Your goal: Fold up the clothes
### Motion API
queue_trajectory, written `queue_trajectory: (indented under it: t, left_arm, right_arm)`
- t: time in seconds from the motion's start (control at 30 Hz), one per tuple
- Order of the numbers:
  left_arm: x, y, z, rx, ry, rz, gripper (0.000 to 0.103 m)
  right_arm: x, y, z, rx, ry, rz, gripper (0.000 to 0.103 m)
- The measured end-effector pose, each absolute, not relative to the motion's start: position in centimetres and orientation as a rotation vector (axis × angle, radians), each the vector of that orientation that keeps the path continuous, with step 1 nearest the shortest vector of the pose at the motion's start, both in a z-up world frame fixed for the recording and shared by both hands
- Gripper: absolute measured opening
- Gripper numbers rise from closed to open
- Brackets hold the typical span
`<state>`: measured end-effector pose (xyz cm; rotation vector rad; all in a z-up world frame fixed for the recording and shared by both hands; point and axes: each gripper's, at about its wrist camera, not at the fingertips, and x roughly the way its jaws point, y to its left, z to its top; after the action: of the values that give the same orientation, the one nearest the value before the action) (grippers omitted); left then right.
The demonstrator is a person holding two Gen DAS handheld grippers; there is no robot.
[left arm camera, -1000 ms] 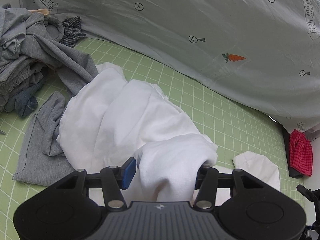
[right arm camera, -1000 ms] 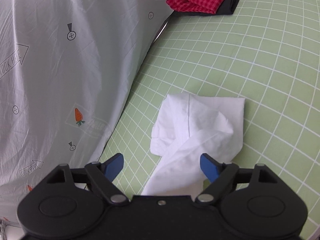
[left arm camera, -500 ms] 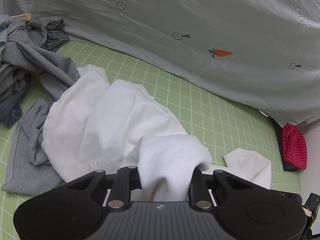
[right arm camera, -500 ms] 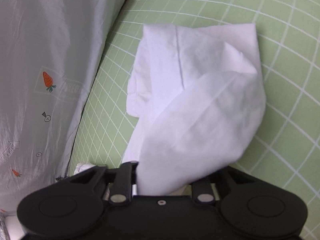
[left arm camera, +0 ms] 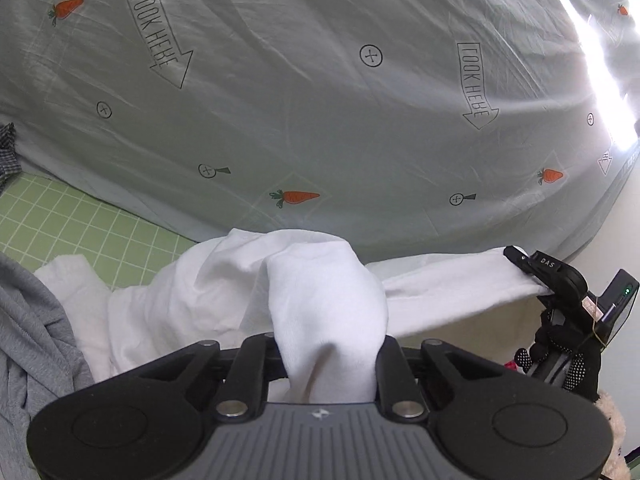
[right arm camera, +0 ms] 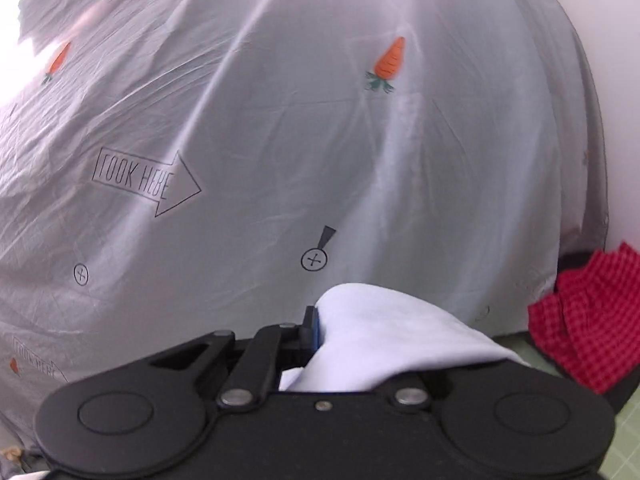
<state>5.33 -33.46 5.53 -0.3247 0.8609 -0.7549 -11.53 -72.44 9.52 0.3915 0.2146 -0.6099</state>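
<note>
Garment [left arm camera: 328, 304] before sheet [left arm camera: 320, 100] — mat [left arm camera: 80, 216] left.

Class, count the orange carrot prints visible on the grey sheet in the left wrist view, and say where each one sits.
4 on the grey sheet: top left, low centre above the white garment, right, and top right edge. Folds or glare may hide more.

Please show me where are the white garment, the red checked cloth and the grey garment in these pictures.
white garment [left arm camera: 328, 312], left wrist view, on the bunched fold above the fingers.
red checked cloth [right arm camera: 580, 320], right wrist view, on its middle.
grey garment [left arm camera: 36, 340], left wrist view, on its wrinkled surface.
</note>
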Motion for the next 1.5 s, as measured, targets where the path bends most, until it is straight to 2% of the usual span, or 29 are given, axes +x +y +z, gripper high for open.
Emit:
queue_trajectory:
  t: [0.07, 0.2, 0.27, 0.3, 0.33, 0.37, 0.6, 0.67, 0.73, 1.03, 1.13, 1.27, 1.5]
  left_arm:
    - [5.5, -32.6, 3.8, -0.365, 0.939, -0.735, 0.021]
    - [5.4, -30.5, 0.3, -0.386, 1.107, -0.629, 0.028]
    - [4.6, -29.2, 0.0, -0.37, 1.109, -0.623, 0.03]
    - [4.3, -28.6, 0.0, -0.363, 1.1, -0.624, 0.032]
    - [4.1, -28.2, 0.1, -0.359, 1.092, -0.62, 0.037]
    - [4.0, -27.7, 0.2, -0.356, 1.08, -0.613, 0.043]
    - [5.2, -24.5, 1.6, -0.391, 0.976, -0.577, 0.051]
    - [5.4, -23.9, 2.0, -0.333, 0.953, -0.569, 0.061]
    - [5.6, -23.2, 2.0, -0.276, 0.942, -0.548, 0.065]
    - [6.7, -16.0, 0.5, -0.364, 0.925, -0.299, 0.065]
    - [7.6, -15.9, -1.4, -0.269, 0.967, -0.289, 0.071]
    - [7.9, -17.7, -5.3, -0.119, 1.069, -0.25, 0.071]
    - [8.7, -20.7, -9.7, -0.078, 1.157, -0.304, 0.074]
  right_arm:
    - [-9.9, -72.3, 7.5, 0.349, 0.307, -0.63, 0.007]
    - [-7.2, -72.4, -0.4, 0.43, 0.69, -0.684, 0.029]
    - [-8.5, -71.3, -2.9, 0.478, 0.75, -0.685, 0.037]
    - [-9.3, -70.5, -3.5, 0.49, 0.759, -0.683, 0.046]
    - [-10.0, -69.7, -4.1, 0.498, 0.766, -0.686, 0.055]
    - [-10.7, -69.0, -4.5, 0.502, 0.774, -0.694, 0.058]
    - [-14.1, -67.2, -5.2, 0.522, 0.806, -0.739, 0.06]
    - [-14.6, -67.0, -5.3, 0.517, 0.818, -0.755, 0.06]
    - [-15.1, -67.1, -5.4, 0.538, 0.823, -0.771, 0.06]
    - [-16.6, -64.8, -5.3, 0.563, 0.846, -0.827, 0.061]
    - [-16.8, -63.6, -5.8, 0.585, 0.863, -0.832, 0.061]
    - [-16.6, -61.9, -6.1, 0.608, 0.88, -0.828, 0.061]
    - [-15.9, -59.1, -5.7, 0.541, 0.942, -0.789, 0.063]
